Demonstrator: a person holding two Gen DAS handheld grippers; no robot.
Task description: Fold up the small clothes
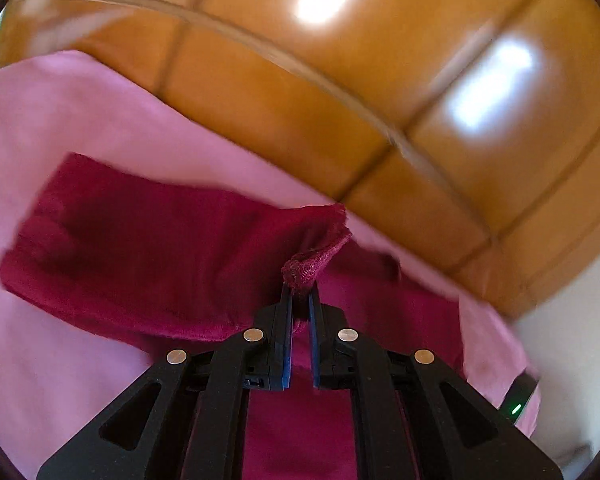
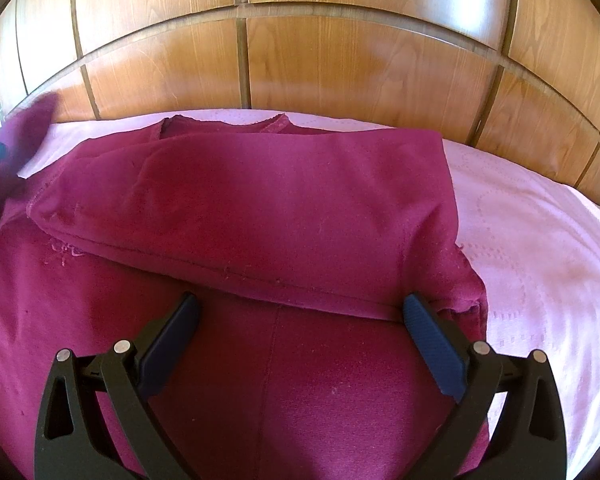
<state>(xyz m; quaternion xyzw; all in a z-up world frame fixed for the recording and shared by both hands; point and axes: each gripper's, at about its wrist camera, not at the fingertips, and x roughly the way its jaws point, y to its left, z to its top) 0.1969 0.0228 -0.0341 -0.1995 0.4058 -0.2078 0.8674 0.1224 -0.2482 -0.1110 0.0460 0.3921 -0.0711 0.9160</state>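
A dark red garment [image 2: 260, 208] lies on a pink bed sheet [image 2: 540, 240], with one sleeve folded across its body. My right gripper [image 2: 298, 312] is open just above the garment, with one fingertip beside the folded sleeve's edge. My left gripper [image 1: 300, 296] is shut on a sleeve cuff [image 1: 314, 258] of the garment [image 1: 140, 240] and holds it raised above the sheet [image 1: 80, 120]. The lifted sleeve shows blurred at the far left of the right wrist view [image 2: 16, 148].
A wooden panelled headboard [image 2: 300, 60] stands right behind the bed, also seen in the left wrist view [image 1: 380, 80]. Bare pink sheet lies to the right of the garment. A dark device with a green light [image 1: 518, 400] sits at the sheet's right edge.
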